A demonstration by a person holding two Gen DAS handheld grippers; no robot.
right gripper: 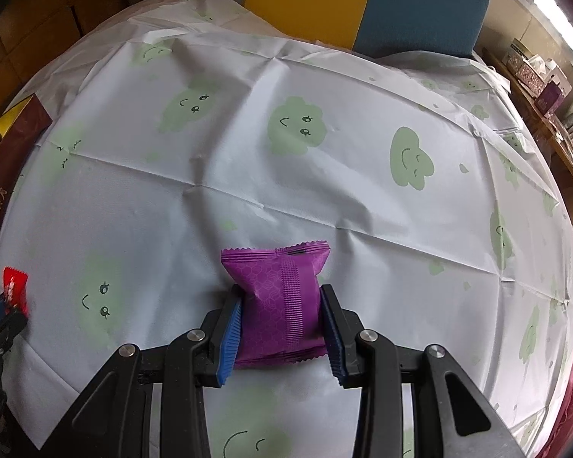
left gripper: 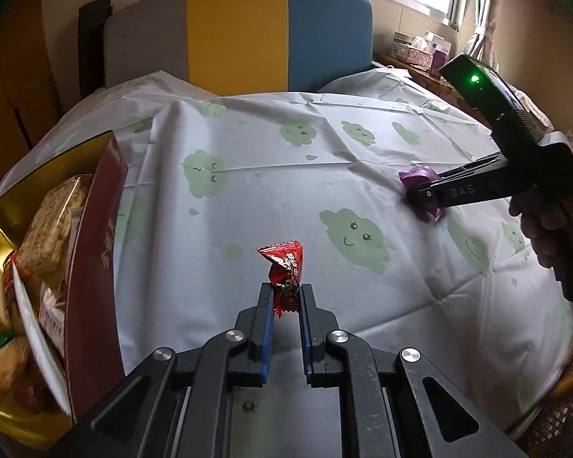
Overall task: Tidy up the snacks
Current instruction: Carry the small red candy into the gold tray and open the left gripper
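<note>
My left gripper (left gripper: 286,293) is shut on a small red candy packet (left gripper: 284,267), held above the white cloth with green clouds (left gripper: 267,145). The red packet also shows at the left edge of the right wrist view (right gripper: 14,286). My right gripper (right gripper: 280,297) is shut on a purple snack packet (right gripper: 282,301), its blue pads pressing both sides, low over the cloth. In the left wrist view the right gripper (left gripper: 420,191) holds the purple packet (left gripper: 416,175) at the right. A red and gold box (left gripper: 91,252) with several snacks stands open at the left.
A chair with yellow and blue back (left gripper: 248,34) stands behind the table. Tissue boxes (left gripper: 420,51) sit on a side shelf by the window. The box's red wall also shows at the left of the right wrist view (right gripper: 4,175).
</note>
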